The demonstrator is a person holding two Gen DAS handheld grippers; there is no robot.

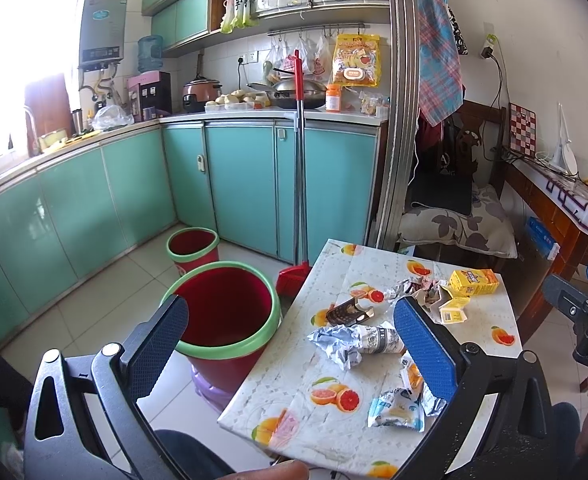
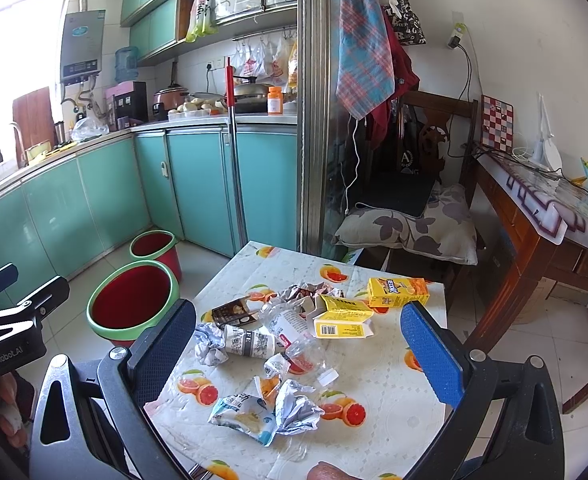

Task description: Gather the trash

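Trash lies on a small table with a fruit-print cloth point(image 1: 334, 432) point(image 2: 394, 408): crumpled foil wrappers point(image 2: 298, 408) point(image 1: 338, 344), a snack bag point(image 2: 242, 414) point(image 1: 394, 410), a rolled paper cup point(image 2: 250, 342) point(image 1: 380, 340), a clear plastic bottle point(image 2: 294, 340), a dark packet point(image 2: 230, 312) point(image 1: 348, 312) and yellow cartons point(image 2: 398, 292) point(image 2: 342, 318) point(image 1: 474, 282). A red bin with a green rim point(image 1: 226, 312) point(image 2: 132, 300) stands left of the table. My left gripper point(image 1: 290, 340) is open and empty over the table's left edge. My right gripper point(image 2: 298, 344) is open and empty above the trash.
A second red bin point(image 1: 193, 245) point(image 2: 154, 246) stands behind the first. A red broom and dustpan point(image 1: 298, 160) lean on the teal cabinets point(image 1: 250, 184). A cushioned chair point(image 2: 410, 228) and a wooden desk point(image 2: 542, 216) stand to the right.
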